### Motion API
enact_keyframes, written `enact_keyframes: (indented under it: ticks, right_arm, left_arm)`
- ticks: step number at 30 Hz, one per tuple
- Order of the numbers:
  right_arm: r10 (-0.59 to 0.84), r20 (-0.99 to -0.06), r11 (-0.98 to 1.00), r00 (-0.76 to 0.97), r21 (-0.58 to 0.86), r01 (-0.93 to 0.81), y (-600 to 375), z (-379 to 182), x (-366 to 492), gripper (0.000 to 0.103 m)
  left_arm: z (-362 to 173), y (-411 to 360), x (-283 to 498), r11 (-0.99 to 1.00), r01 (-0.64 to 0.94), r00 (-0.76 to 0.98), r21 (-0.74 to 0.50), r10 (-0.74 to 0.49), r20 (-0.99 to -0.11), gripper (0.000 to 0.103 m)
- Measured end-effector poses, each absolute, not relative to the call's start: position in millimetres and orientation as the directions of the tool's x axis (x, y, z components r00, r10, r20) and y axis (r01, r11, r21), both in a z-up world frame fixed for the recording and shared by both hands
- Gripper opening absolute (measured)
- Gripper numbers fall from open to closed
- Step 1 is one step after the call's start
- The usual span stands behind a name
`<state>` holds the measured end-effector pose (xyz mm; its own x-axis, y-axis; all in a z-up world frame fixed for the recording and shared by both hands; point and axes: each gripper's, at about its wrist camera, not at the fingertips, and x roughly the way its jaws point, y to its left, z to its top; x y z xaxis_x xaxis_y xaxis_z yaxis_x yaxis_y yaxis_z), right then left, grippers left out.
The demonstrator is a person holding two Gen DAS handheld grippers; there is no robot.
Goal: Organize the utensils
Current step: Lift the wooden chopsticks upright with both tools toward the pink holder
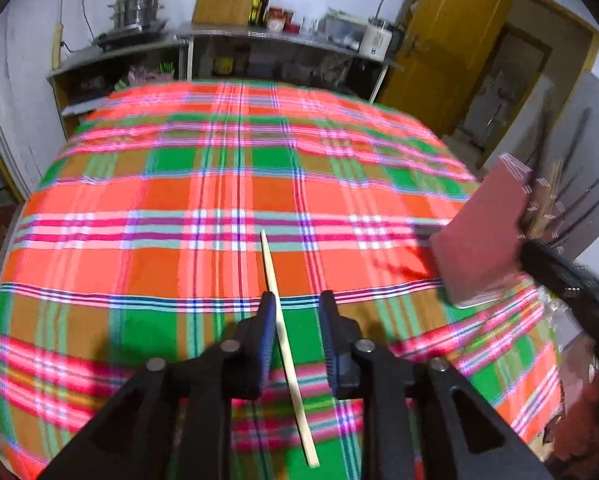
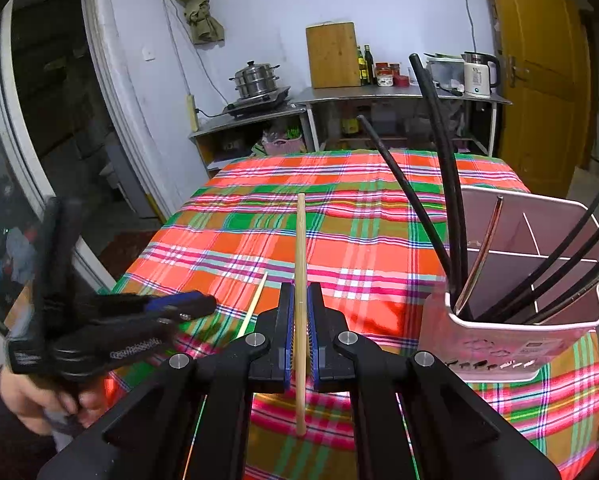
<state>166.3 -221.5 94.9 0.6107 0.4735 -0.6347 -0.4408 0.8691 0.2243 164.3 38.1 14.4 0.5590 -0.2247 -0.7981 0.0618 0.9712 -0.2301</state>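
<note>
The right gripper (image 2: 299, 300) is clenching an upright chopstick (image 2: 300, 280) between its pads, the stick standing above the checked cloth (image 2: 359, 248). Right of it sits the pink holder (image 2: 511, 336), its compartments already carrying dark chopsticks (image 2: 431, 184) and some metal pieces. The left gripper (image 1: 297, 308) is hanging over the near part of the cloth with its jaws parted; a second pale stick (image 1: 287, 340) is slanting through the gap, touching the left pad and clear of the right one — released, as far as I can judge, not gripped. It looks to be lying on or just above the cloth.

The step in hand seems to be gathering the pale chopsticks. Next, the right one needs carrying over the holder's rim and lowering into a compartment — threading past the leaning dark sticks.
</note>
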Motion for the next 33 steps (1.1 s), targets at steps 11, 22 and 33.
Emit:
enact_keyframes:
  ticks: [11, 22, 33]
  right_arm:
    - [0.467, -0.633, 0.873, 0.618, 0.216, -0.438, -229.6, 97.5, 172.6, 0.006]
    - [0.473, -0.632, 0.870, 0.614, 0.224, -0.439, -224.9, 97.6, 172.9, 0.006]
    - [0.479, -0.620, 0.868, 0.622, 0.230, -0.439, -228.1, 100.4, 167.9, 0.006]
  left_arm:
    - [-28.3, 25.2, 204.4, 0.988, 0.026, 0.504, -0.151, -0.143, -0.852, 0.022]
    - [-4.1, 35.5, 195.0, 0.984, 0.034, 0.540, -0.177, -0.167, -0.825, 0.007]
    - [65.6, 50.0, 151.3, 0.966, 0.078, 0.661, -0.247, -0.235, -0.712, 0.007]
